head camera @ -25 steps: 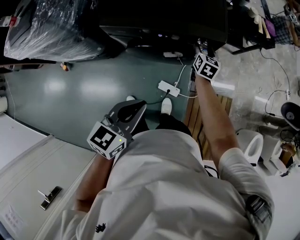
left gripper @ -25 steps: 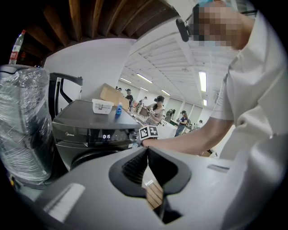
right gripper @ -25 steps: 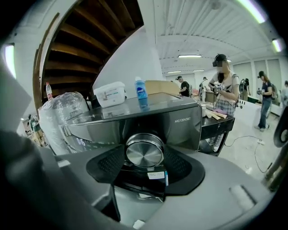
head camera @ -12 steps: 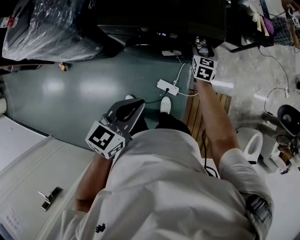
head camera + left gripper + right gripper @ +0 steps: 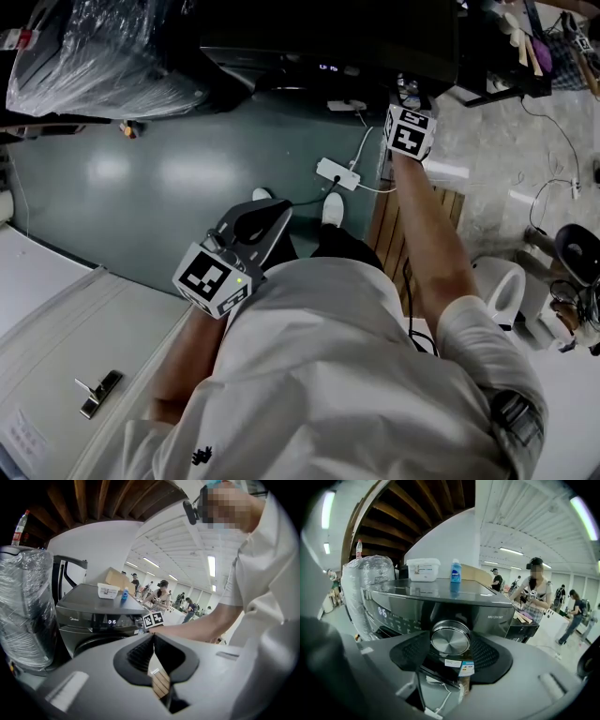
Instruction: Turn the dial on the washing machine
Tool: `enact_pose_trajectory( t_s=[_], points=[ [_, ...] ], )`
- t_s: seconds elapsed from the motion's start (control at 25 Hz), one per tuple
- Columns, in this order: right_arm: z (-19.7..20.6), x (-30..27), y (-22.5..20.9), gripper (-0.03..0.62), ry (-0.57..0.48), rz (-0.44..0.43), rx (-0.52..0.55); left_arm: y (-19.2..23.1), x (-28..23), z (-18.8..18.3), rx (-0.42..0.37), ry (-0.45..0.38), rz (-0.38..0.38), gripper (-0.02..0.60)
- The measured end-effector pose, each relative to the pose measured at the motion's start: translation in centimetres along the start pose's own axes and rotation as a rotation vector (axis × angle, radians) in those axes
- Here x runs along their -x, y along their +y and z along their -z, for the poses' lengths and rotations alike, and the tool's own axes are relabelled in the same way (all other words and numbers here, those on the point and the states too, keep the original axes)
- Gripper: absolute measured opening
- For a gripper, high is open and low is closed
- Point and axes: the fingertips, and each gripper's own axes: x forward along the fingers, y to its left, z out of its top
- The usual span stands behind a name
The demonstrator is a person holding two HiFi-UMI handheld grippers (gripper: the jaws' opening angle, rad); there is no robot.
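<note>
Right gripper view: the right hand-held gripper clasps the dial on the washing machine — dead ahead, its axis facing the jaws; the left hand-held gripper is closed, empty, farther off.

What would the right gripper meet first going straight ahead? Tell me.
The silver dial on the washing machine, dead ahead between the jaws of the right gripper. Whether the jaws already touch its rim is unclear.
</note>
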Motion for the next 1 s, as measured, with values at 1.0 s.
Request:
enact_pose_trajectory(
  t_s=[1.0],
  points=[
    [0.3, 1.3, -0.4, 0.255, -0.040, -0.056, -0.043, -0.5, -0.7, -0.4, -0.015, -0.001, 0.016, 0.057]
  ],
)
